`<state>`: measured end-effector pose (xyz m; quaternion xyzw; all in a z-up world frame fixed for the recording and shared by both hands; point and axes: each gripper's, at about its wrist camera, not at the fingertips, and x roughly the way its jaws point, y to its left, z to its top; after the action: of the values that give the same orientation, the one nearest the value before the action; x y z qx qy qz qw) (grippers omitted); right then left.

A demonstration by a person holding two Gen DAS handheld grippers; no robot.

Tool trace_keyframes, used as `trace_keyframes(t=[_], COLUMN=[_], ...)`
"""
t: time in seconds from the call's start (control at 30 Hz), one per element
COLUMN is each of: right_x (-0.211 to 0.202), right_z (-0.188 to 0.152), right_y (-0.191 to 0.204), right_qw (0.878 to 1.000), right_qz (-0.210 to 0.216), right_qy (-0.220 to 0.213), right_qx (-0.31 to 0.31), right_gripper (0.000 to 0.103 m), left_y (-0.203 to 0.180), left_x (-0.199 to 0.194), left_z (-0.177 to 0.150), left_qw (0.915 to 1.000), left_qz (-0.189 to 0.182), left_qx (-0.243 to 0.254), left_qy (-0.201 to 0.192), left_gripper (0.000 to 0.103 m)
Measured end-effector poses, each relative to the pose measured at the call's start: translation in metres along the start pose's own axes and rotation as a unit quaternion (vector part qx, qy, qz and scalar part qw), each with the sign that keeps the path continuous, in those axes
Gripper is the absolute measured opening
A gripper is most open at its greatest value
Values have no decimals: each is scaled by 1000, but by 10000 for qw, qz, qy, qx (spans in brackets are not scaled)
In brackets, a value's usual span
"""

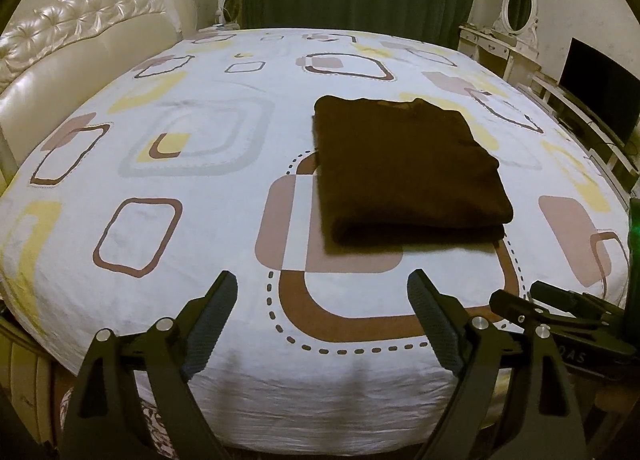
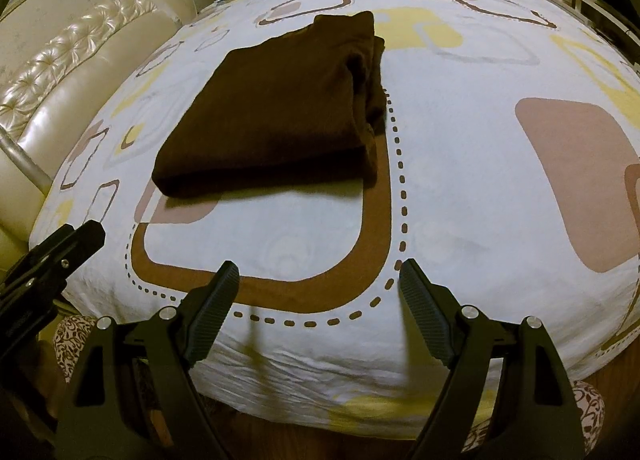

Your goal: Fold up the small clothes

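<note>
Brown cloth, a small garment (image 1: 408, 171), lies on the bed (image 1: 168, 244) as a compact rectangle of several layers, resting partly on a printed brown square of the patterned sheet (image 2: 460, 187). Its folded edge faces the near side of the bed; in the right wrist view the stacked layers show unevenly along its right side, bunched and not quite flush.

Both tools hover above the near edge of the bed, well apart from the garment. The left tool (image 1: 322, 316) has its jaws spread wide and holds nothing. The right tool (image 2: 319, 308) is likewise wide open and empty. Each tool's tip shows at the edge of the other's view, so they sit side by side.

By my reading the folding looks nearly or fully finished, and what remains is tidying. To do that well, I would bring the right tool to the ragged right side and pinch all the loose layers together, not just the top 1, while the left tool steadies the opposite edge so the stack does not slide on the smooth sheet. Moving low and slowly should keep the fold from springing open.
</note>
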<state>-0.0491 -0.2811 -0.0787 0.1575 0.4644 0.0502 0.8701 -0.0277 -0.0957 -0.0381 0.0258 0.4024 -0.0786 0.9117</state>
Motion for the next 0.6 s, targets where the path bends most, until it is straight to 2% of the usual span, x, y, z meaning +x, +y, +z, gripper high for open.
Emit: trace_keyframes(t=[0.6], right_x=[2], right_z=[-1], right_y=[0], right_qw=[10000], right_qz=[11], right_qy=[38], right_qx=[-1], right_gripper=[82], left_y=[-3], left_x=[3], left_z=[-2], left_qw=[10000], left_qz=[-38], left_qx=[10], left_qy=[66], left_gripper=[87])
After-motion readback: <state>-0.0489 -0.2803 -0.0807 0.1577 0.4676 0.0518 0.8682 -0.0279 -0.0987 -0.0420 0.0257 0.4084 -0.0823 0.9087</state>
